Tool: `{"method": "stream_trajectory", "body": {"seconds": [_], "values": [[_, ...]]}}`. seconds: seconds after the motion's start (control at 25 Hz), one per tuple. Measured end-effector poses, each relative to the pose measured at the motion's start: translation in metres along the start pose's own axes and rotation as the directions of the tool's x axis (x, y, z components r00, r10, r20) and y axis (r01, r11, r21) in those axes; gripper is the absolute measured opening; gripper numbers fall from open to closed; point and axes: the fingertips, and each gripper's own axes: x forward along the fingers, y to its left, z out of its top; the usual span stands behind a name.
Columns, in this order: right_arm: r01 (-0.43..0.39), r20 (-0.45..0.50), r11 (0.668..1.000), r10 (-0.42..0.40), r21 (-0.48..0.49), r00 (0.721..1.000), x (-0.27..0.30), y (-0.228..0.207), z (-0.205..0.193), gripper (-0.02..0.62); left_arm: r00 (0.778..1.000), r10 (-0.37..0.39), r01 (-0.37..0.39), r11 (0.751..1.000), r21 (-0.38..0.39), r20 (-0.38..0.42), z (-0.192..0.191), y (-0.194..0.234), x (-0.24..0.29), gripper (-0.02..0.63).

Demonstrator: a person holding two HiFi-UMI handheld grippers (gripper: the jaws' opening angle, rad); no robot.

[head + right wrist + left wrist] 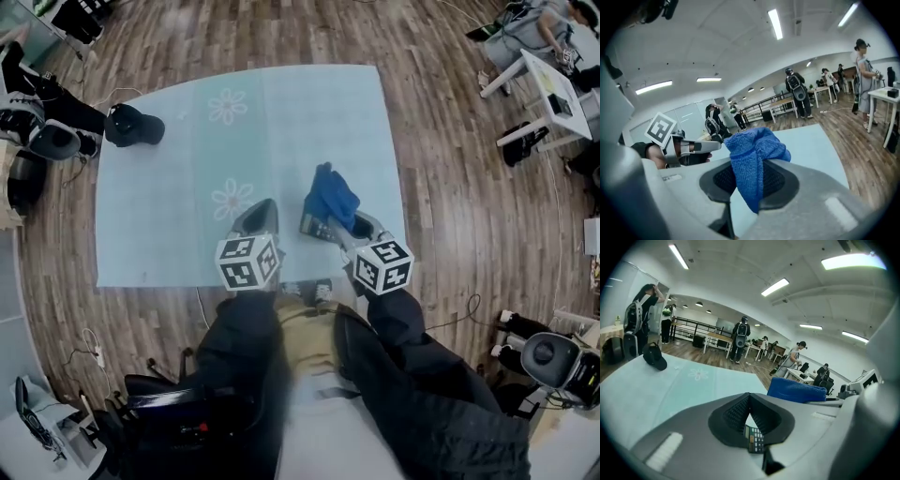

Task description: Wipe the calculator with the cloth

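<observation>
On a pale blue mat [169, 197] spread over a wooden floor [450, 187], the calculator [317, 228] lies between the two grippers. Its far part is covered by the blue cloth [333, 195]. In the left gripper view the calculator [753, 439] shows keys-up through the slit behind the jaw tips. Its long axis runs roughly along that gripper's line of sight, with the display end farther from the camera. The head view leaves too little of it bare to confirm this.

Right gripper [341, 219] – jaws clamped on the cloth [754, 145], which bunches above the tips [749, 161] and hangs below them. The calculator sits just beside and beneath this gripper.

Left gripper [262, 214] – jaw tips brought together [749, 397], nothing pinched at the tips. It stands just left of the calculator, with the cloth [796, 391] off to its right.

A black cap [131, 125] rests near the mat's far left corner, well apart from both.
</observation>
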Motion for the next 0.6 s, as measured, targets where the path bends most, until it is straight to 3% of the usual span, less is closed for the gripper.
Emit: {"method": "stream_trajectory", "body": {"seconds": [0.28,0.6], "values": [[0.079,0.22,0.997,-0.076,-0.002,0.973,-0.03,0.005,0.083,0.097,0.99,-0.074,0.072,0.997,0.025,0.116,0.062,-0.022,-0.006,0.0],[0.179,0.418,0.984,-0.153,-0.023,0.895,-0.077,0.016,0.148,0.097,0.963,-0.146,0.121,0.985,0.119,0.228,0.113,-0.059,-0.026,0.0]]}}
